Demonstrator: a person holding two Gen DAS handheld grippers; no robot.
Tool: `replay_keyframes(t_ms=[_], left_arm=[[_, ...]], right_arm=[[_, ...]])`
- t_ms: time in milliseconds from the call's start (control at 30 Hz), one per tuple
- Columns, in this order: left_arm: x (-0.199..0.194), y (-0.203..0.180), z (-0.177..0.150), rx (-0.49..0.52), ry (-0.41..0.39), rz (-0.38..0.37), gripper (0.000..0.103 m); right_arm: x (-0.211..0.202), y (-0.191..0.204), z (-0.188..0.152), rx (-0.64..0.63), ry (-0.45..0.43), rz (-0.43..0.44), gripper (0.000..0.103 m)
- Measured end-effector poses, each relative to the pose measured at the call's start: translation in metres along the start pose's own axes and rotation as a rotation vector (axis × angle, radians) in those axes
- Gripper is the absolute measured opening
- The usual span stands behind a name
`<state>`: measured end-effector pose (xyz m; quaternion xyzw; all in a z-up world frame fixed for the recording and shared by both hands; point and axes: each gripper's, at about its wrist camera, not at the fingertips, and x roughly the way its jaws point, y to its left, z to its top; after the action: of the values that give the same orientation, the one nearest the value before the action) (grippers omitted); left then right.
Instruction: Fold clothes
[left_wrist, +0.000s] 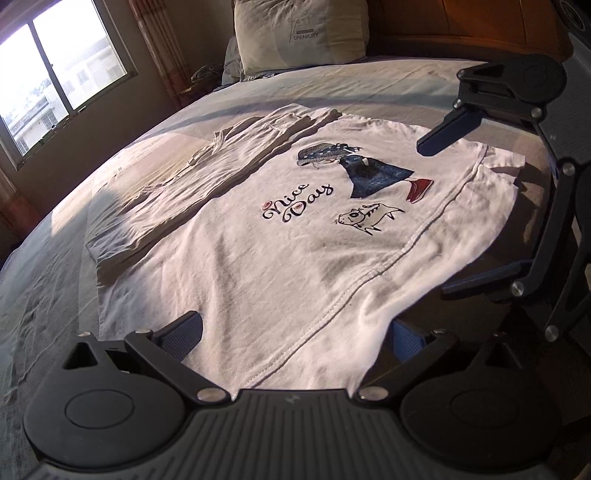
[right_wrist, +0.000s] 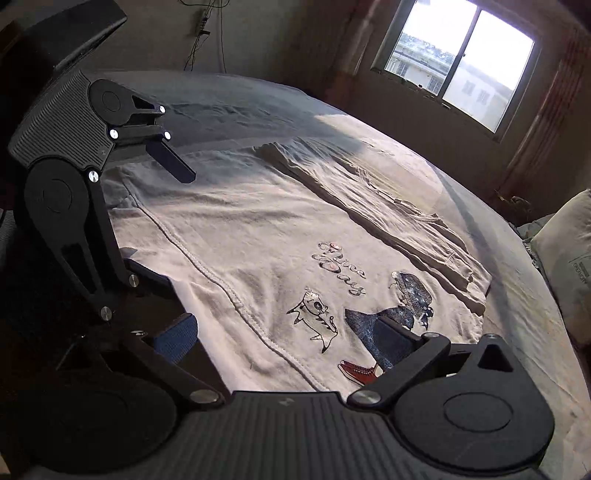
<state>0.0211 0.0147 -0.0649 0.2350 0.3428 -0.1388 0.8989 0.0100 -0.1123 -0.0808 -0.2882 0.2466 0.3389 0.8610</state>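
Observation:
A white T-shirt (left_wrist: 280, 251) printed "Nice Day", with a girl and a cat, lies flat on the bed; its far side is folded over into a long strip (left_wrist: 207, 173). My left gripper (left_wrist: 295, 338) is open, and the shirt's near stitched edge lies between its blue-padded fingers, partly covering the right one. My right gripper (left_wrist: 439, 216) stands open at the shirt's right edge. In the right wrist view the right gripper (right_wrist: 286, 338) is open over the print of the shirt (right_wrist: 258, 236), and the left gripper (right_wrist: 173, 229) is open at the left.
The grey-blue bed sheet (left_wrist: 55, 295) spreads around the shirt. A pillow (left_wrist: 299, 33) leans at the head of the bed, seen also as the pillow (right_wrist: 565, 258) at the right. A bright window (left_wrist: 55, 74) lights the far side.

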Motion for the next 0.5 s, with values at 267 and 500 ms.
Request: replay_keyframes(t_ms=[267,500], left_arm=[[-0.011,-0.002,-0.004,0.020,-0.001,-0.027,0.102],[0.011,-0.022,-0.008,0.155,0.004,0.109,0.102]], right_arm=[[0.025,0.035,0.002,-0.143,0.009,-0.216,0.103],[0.009,0.027,0.007,-0.146,-0.064,-0.269,0.103]])
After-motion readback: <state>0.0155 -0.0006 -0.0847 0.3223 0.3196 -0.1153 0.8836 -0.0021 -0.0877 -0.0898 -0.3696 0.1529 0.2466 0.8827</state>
